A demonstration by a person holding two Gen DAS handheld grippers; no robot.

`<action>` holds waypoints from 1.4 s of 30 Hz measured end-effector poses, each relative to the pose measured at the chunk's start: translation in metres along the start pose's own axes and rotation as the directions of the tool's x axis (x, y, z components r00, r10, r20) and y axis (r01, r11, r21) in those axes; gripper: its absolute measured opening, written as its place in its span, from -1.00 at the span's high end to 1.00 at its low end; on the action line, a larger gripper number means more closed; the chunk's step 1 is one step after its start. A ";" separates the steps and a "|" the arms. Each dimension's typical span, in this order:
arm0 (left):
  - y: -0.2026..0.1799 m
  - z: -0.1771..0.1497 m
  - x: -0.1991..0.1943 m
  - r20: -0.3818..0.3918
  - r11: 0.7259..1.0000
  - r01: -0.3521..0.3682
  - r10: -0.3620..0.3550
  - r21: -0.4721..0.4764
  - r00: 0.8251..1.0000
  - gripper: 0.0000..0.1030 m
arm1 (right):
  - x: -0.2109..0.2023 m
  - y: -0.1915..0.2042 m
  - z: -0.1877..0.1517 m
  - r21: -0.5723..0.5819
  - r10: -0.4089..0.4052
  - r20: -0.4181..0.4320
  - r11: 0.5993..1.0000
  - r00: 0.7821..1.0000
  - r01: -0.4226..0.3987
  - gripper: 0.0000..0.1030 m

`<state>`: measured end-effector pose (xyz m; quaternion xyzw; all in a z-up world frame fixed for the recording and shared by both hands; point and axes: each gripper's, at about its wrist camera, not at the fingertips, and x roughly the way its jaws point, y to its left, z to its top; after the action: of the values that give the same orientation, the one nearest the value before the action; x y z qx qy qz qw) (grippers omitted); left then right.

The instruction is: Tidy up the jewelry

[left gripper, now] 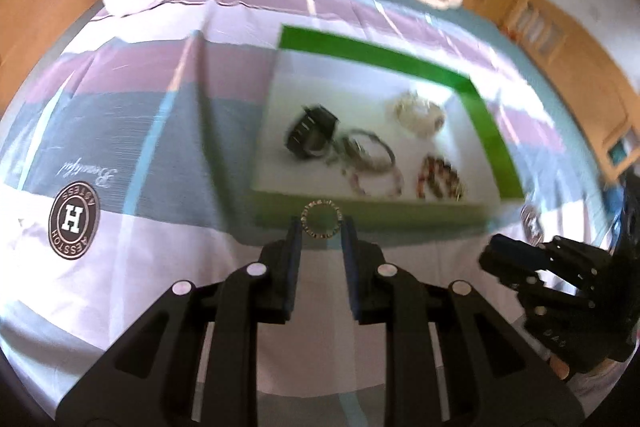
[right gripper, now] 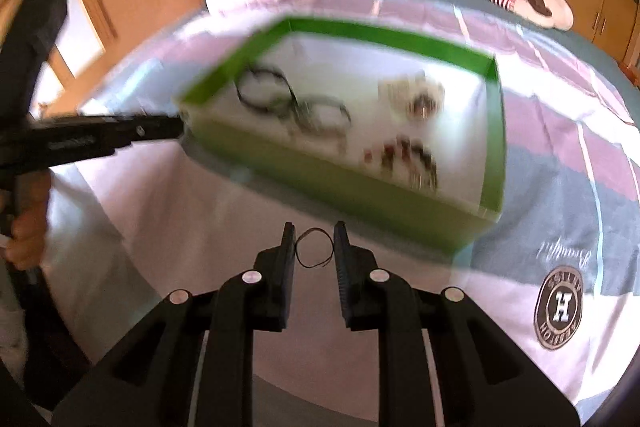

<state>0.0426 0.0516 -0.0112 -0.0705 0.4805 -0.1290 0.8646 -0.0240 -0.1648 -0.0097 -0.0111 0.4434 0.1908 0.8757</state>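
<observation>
— Left wrist view: left tongs [left gripper: 322, 227] partly closed around a small beaded ring-shaped bracelet [left gripper: 322, 219], pads touching its two sides, bracelet raised just before the near wall of the green box [left gripper: 476, 115]. Best carried over that wall level and set down on bare white floor, clear of the black cuff [left gripper: 310, 137], the thin bangles [left gripper: 370, 157], the pale bracelet [left gripper: 418, 113] and the red-and-black beaded piece [left gripper: 440, 177].

— Hard to read there?

— Box and contents smeared by motion; bangles tangled, number impossible to count. Right tongs [left gripper: 516, 255] at the edge, something shiny just behind, too blurred to name.

— Right wrist view?

— Right tongs [right gripper: 314, 247] half open with a thin dark wire loop [right gripper: 315, 247] between the pads; contact on the left pad likely, on the right unclear, so grip impossible to confirm. Worth a firmer squeeze before lifting toward the box [right gripper: 494, 131] on the bed [right gripper: 600, 187].

— Anything cut off?

— Left tongs [right gripper: 176, 125] reaching the box corner, tips blurred; jewelry inside mere streaks.
</observation>
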 end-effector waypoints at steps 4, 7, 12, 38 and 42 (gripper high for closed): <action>-0.004 0.017 0.003 0.003 1.000 -0.007 0.007 -0.001 1.000 0.61 | -0.012 -0.014 0.020 0.047 -0.022 0.082 0.999 0.996 0.018 0.63; -0.019 0.033 0.012 0.007 1.000 0.002 -0.002 0.024 1.000 0.61 | -0.007 -0.035 0.039 0.128 -0.026 0.107 0.992 0.994 0.012 0.63; -0.057 0.052 0.038 0.029 0.995 -0.039 0.036 0.088 0.999 0.61 | 0.016 -0.056 0.049 0.172 -0.074 0.098 0.983 0.992 0.056 0.63; -0.048 0.023 0.005 0.117 0.960 -0.222 0.204 0.168 0.972 -0.94 | -0.007 -0.045 0.031 0.206 -0.189 0.182 0.967 0.965 0.151 -0.97; -0.030 0.028 0.004 0.053 0.983 -0.172 0.169 0.056 0.984 -0.95 | -0.012 -0.032 0.027 0.171 -0.243 0.209 0.963 0.947 0.209 -0.97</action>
<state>0.0642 0.0216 0.0078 -0.0060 0.4598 -0.0671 0.8855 0.0017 -0.1929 0.0116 0.0245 0.3485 0.0557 0.9353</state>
